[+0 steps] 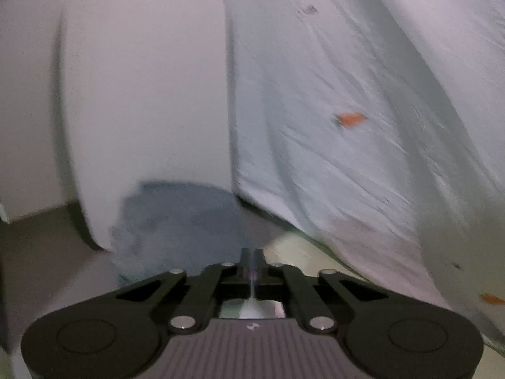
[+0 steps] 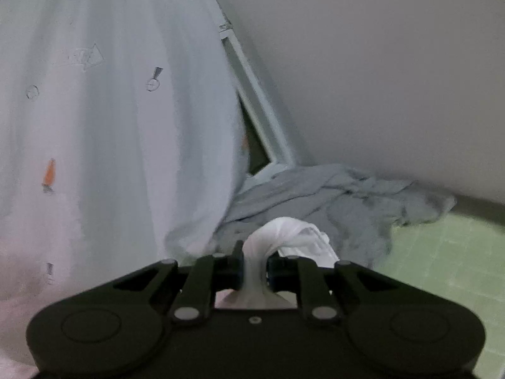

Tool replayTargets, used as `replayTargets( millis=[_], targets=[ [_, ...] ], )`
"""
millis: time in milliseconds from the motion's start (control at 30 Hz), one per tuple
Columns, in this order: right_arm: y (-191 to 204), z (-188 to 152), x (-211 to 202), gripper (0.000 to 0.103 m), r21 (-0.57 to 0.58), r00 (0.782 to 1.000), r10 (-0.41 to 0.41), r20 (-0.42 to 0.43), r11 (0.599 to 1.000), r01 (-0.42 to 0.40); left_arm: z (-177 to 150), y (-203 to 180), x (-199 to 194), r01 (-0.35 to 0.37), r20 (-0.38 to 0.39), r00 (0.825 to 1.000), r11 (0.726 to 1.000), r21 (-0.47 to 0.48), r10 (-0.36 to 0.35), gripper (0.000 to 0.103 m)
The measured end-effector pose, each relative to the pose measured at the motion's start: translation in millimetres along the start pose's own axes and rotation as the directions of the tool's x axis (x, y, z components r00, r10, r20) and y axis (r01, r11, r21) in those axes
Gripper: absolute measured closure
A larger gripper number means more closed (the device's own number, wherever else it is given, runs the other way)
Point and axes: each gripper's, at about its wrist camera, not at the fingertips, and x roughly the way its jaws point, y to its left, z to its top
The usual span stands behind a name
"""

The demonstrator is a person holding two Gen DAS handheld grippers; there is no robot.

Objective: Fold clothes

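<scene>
A white garment (image 1: 331,101) with small orange and grey prints hangs stretched in the air and fills the right side of the left wrist view. My left gripper (image 1: 252,260) is shut on a thin edge of it. In the right wrist view the same white garment (image 2: 110,110) hangs at the left, and my right gripper (image 2: 254,265) is shut on a bunched fold of it that bulges past the fingertips. A crumpled grey-blue garment (image 2: 341,202) lies on the surface ahead of the right gripper. The grey-blue garment (image 1: 180,218) also shows below the left gripper.
A green gridded mat (image 2: 442,271) covers the work surface at the right. A large white rounded object (image 1: 142,104) stands at the left in the left wrist view. A pale wall (image 2: 378,63) and a white frame (image 2: 255,104) rise behind.
</scene>
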Motion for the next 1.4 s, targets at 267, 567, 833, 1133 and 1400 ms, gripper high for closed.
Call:
replayTargets(
  millis=[267, 567, 833, 1133, 1400],
  targets=[
    [-14.4, -32.5, 10.1, 0.088, -0.016, 0.986, -0.114, -0.118, 0.993, 0.113, -24.7, 6.4, 20.6, 0.061, -0.175, 0.983, 0.997, 0.053, -0.051, 0.099],
    [20.6, -52.2, 26.5, 0.079, -0.202, 0.968, -0.178, -0.177, 0.969, 0.141, -94.1, -1.1, 38.0, 0.153, -0.448, 0.879, 0.986, -0.063, -0.165, 0.041],
    [22.9, -59.9, 30.3, 0.059, -0.209, 0.956, -0.201, -0.214, 0.966, 0.156, -134.9, 16.6, 50.1, 0.063, -0.555, 0.817, 0.982, -0.181, -0.154, 0.028],
    [38.1, -53.4, 28.3, 0.088, -0.279, 0.959, -0.149, -0.240, 0.957, 0.079, -119.8, 6.2, 38.0, 0.090, -0.508, 0.848, 0.986, -0.139, -0.149, 0.102],
    [44.8, -6.2, 75.7, 0.090, -0.206, 0.966, -0.037, -0.255, 0.978, -0.017, -26.9, -54.1, 56.9, 0.283, -0.307, 0.898, 0.948, -0.143, -0.315, 0.102]
  ],
)
